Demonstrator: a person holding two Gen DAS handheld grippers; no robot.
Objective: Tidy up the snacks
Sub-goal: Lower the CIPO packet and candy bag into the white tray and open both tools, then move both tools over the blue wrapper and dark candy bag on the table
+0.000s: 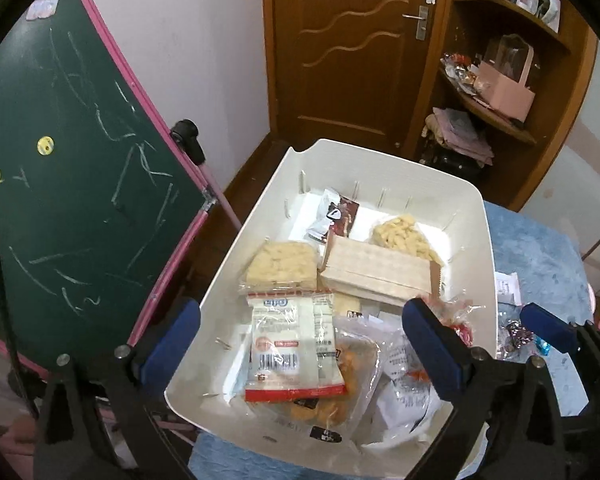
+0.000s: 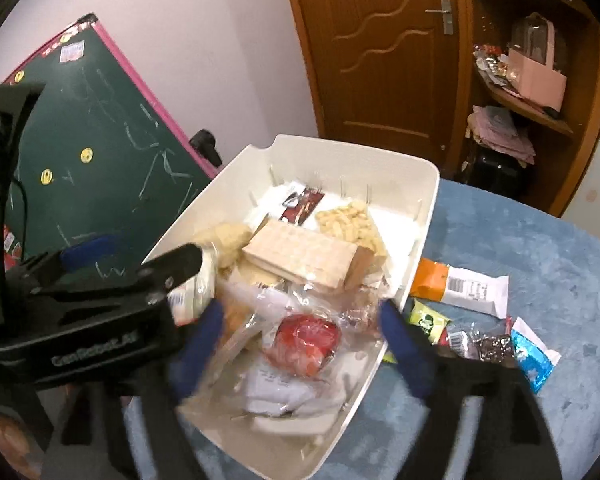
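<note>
A white plastic bin [image 1: 482, 248] [image 2: 420, 216] on a blue cloth table holds several wrapped snacks: a wafer pack [image 1: 376, 268] [image 2: 304, 258], puffed snack bags [image 1: 280, 266] [image 2: 352, 220], a white and red packet [image 1: 292, 344] and a red snack in clear wrap [image 2: 306, 338]. My left gripper [image 1: 300, 340] is open above the bin's near end, over the white and red packet. My right gripper [image 2: 300, 344] is open and blurred, its fingers either side of the red snack. The right gripper's fingertips [image 1: 544, 322] show beside the bin in the left wrist view.
Loose snacks lie on the blue cloth [image 2: 520, 240] right of the bin: an orange and white bar [image 2: 460, 284], a green packet [image 2: 426, 322], a blue packet [image 2: 534, 354]. A green chalkboard [image 1: 60, 200] stands left. A wooden door [image 1: 348, 48] and shelves [image 1: 500, 92] stand behind.
</note>
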